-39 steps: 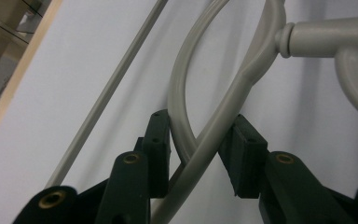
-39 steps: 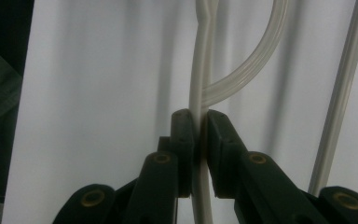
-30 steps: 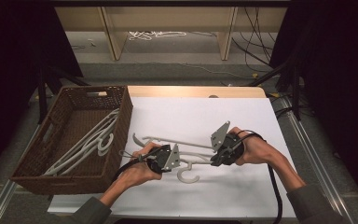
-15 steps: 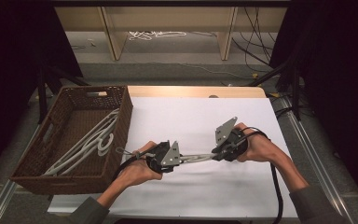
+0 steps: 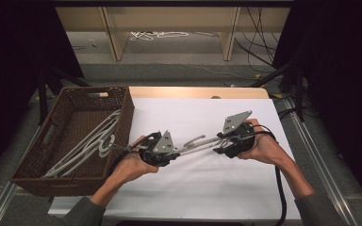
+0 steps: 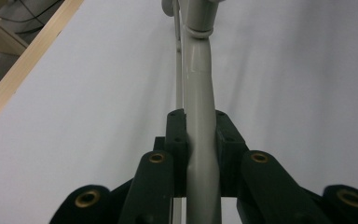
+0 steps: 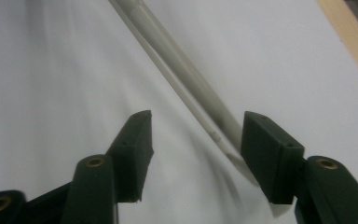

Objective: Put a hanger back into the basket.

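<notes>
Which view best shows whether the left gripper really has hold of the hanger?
The left gripper view: the left gripper has both jaws pressed against the hanger arm. The high view shows the left gripper at the hanger's end, contact hidden. The right gripper view shows the hanger between open jaws.

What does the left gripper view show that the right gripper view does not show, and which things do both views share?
Left gripper view: the left gripper has its jaws shut on the arm of the grey hanger, with the collar near the hanger's neck at the top of the picture.

Right gripper view: the right gripper has its jaws open, and the hanger's arm passes between them close to the right-hand jaw; whether it touches is unclear.

Both: the same hanger, the white table cover and the wooden table edge at one corner.
</notes>
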`<state>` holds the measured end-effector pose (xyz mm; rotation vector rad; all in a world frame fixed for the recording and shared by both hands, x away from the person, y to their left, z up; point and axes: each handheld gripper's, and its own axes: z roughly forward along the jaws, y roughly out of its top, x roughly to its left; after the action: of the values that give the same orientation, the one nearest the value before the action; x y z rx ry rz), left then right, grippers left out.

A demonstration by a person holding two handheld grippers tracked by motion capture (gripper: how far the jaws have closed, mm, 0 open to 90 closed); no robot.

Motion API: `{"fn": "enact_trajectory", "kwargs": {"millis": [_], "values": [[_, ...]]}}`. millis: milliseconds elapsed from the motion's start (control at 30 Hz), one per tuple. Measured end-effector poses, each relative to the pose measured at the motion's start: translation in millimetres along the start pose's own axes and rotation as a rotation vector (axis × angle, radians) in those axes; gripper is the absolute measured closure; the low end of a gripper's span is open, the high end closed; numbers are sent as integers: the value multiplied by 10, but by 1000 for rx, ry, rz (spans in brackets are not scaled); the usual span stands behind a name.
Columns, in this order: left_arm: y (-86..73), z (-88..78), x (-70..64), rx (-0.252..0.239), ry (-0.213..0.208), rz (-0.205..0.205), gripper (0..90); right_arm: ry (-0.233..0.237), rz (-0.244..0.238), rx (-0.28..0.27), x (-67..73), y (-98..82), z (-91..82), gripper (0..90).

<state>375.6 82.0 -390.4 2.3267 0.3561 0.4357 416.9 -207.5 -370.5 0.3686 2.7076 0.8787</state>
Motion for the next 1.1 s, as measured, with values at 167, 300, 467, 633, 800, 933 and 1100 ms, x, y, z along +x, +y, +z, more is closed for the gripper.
{"fn": "enact_trajectory", "kwargs": {"millis": [167,300,467,633,800,933,1100], "values": [[-22,-81,177,-9,8,-113,792,-85,121,-107,29,-44,-138,362],[21,-191,265,-23,7,-172,792,-117,215,-171,72,-110,-216,322],[120,-404,355,-47,15,-218,792,-156,240,-243,217,-163,-271,309],[259,-680,431,-101,33,-243,792,-138,245,-277,382,-177,-300,304],[311,-969,543,-154,69,-260,792,-134,239,-292,490,-203,-304,298],[226,-1179,650,-153,117,-261,792,-134,250,-308,541,-261,-288,288],[35,-1334,744,-122,174,-253,792,-159,275,-319,589,-348,-258,269]]}}
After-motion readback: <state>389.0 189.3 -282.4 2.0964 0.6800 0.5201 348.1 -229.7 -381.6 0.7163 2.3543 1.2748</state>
